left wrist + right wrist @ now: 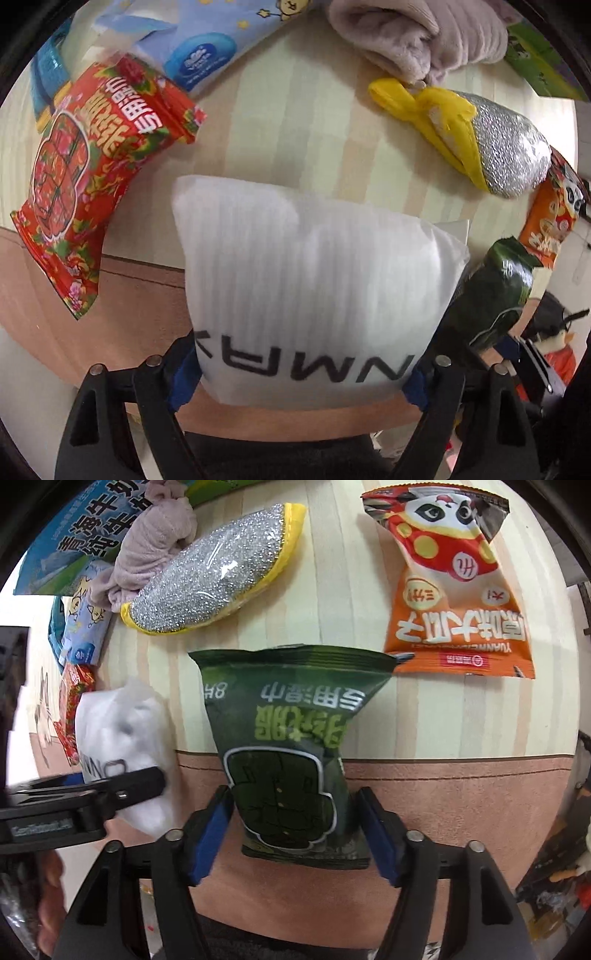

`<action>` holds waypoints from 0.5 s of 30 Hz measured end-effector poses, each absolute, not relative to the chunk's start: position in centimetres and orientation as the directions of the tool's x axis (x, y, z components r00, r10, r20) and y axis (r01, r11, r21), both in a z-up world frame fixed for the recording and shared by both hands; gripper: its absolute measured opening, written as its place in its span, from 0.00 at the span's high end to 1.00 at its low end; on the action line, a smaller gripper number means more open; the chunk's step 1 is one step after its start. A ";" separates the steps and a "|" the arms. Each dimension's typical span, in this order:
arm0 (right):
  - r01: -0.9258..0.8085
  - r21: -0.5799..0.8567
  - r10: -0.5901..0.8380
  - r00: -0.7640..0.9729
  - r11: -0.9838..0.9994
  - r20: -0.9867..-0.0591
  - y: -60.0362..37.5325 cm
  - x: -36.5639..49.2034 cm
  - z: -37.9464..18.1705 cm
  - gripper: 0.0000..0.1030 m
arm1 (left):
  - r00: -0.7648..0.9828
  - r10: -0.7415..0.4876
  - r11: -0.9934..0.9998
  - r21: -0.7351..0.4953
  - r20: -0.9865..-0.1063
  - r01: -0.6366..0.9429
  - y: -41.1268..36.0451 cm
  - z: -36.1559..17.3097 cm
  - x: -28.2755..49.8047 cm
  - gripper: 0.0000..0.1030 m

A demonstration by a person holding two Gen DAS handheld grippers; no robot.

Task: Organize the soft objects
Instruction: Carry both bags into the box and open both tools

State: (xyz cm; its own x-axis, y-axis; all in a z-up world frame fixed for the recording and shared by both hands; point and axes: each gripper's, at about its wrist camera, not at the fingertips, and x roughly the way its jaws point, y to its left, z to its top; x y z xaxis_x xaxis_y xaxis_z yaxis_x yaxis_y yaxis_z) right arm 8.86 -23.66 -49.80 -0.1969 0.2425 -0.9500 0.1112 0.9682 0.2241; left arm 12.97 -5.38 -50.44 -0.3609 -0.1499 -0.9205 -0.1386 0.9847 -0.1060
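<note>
My left gripper (pixel 301 376) is shut on a white foam pouch (pixel 314 280) with black lettering, held at the table's near edge; the pouch also shows in the right wrist view (pixel 122 734). My right gripper (pixel 295 834) stands around the bottom of a dark green wet-wipe packet (pixel 291 746); its blue pads (pixel 210 834) sit just beside the packet, so contact is unclear. The green packet also shows in the left wrist view (pixel 491 291). Both items hang over the table's front edge.
On the striped table (pixel 295 129) lie a red floral packet (pixel 88 177), a blue tissue pack (pixel 207 48), a pinkish towel (pixel 424 33), a silver-and-yellow scrubber (pixel 218 568) and an orange panda snack bag (pixel 454 590). A blue-green box (pixel 81 531) stands at the back.
</note>
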 end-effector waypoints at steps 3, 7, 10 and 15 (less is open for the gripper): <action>0.096 0.171 0.186 -0.181 0.981 -0.966 -23.3 8.5 -49.6 0.38 | -0.325 -0.089 0.991 -0.050 -0.942 -0.125 -4.3 -49.1 11.3 0.28; 0.112 0.177 0.193 -0.152 0.978 -0.970 -21.9 7.6 -48.9 0.57 | -0.265 -0.018 0.993 0.015 -0.964 -0.120 -3.9 -47.5 9.1 0.29; 0.101 0.193 0.205 -0.123 0.976 -0.971 -22.2 7.1 -46.8 0.59 | -0.241 -0.017 0.990 0.018 -0.970 -0.142 -3.8 -45.6 7.4 0.30; 0.101 0.320 0.328 -0.067 0.942 -0.942 -22.9 6.3 -40.7 0.59 | -0.141 -0.076 0.985 -0.052 -0.987 -0.167 -3.5 -40.7 5.2 0.30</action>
State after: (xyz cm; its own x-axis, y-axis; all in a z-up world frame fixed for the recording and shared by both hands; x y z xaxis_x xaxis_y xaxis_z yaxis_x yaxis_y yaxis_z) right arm 6.31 -22.93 -40.68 -0.0674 0.3276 -0.9424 0.1011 0.9420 0.3202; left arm 5.17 -3.54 -40.65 -0.1415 -0.0759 -0.9870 -0.1673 0.9845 -0.0517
